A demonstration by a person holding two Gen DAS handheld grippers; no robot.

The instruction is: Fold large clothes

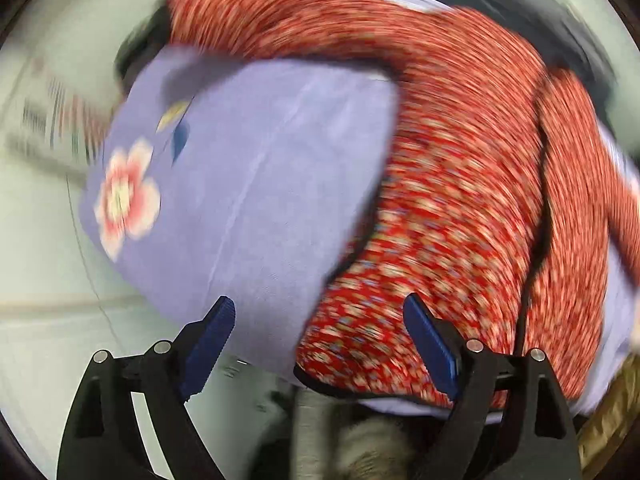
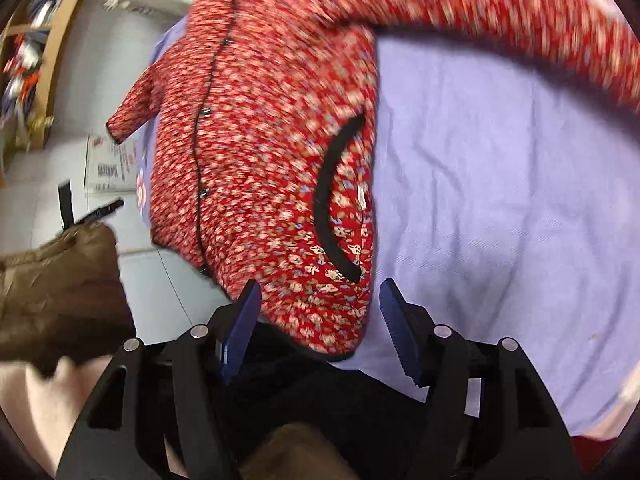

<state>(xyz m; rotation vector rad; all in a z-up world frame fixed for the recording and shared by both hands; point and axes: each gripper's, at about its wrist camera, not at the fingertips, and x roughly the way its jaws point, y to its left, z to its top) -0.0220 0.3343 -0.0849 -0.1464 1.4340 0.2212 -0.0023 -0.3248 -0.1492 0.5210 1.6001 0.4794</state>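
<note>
A red floral jacket with black trim (image 1: 460, 208) lies spread on a lilac cloth (image 1: 248, 184) with a pink flower print. In the right wrist view the jacket (image 2: 260, 140) shows a row of black buttons, a black-edged pocket (image 2: 340, 200) and a sleeve stretched across the top (image 2: 500, 12). My left gripper (image 1: 320, 340) is open and empty, above the jacket's near hem where it meets the lilac cloth. My right gripper (image 2: 318, 328) is open and empty, above the jacket's near corner. Both views are motion-blurred.
The lilac cloth (image 2: 500, 200) covers the work surface. A pale floor (image 2: 100, 80) lies to the left with papers (image 2: 108, 160) on it. A brown padded sleeve (image 2: 56, 292) is at the left. Shelves with clutter (image 2: 24, 48) stand far left.
</note>
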